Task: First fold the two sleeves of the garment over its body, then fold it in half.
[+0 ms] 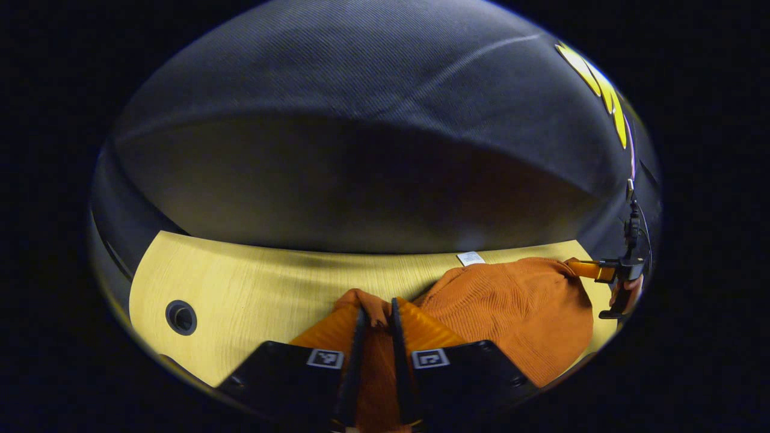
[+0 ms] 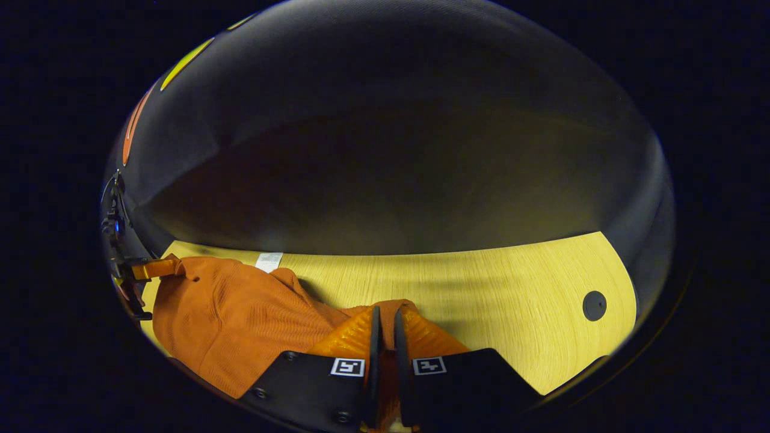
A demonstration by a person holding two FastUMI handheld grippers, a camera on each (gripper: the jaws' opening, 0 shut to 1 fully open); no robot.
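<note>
Table (image 1: pixel 240 288): pale wood, a round cable hole (image 1: pixel 181 317) near one corner. The orange knit garment (image 1: pixel 517 313) lies bunched on the near part of it, a white tag (image 1: pixel 470 258) at its far edge.

Left gripper (image 1: pixel 378 319): fingers closed on a pinch of the orange fabric, cloth showing between them. Right gripper (image 2: pixel 385 322): likewise clamped on a fold of the same garment. Each gripper holds an opposite end, the cloth humped between.

Judgement: the half-fold appears to be in hand, sleeves no longer distinguishable. The next move calls for carrying both held edges together, level, to the opposite hem, then releasing flat.
</note>
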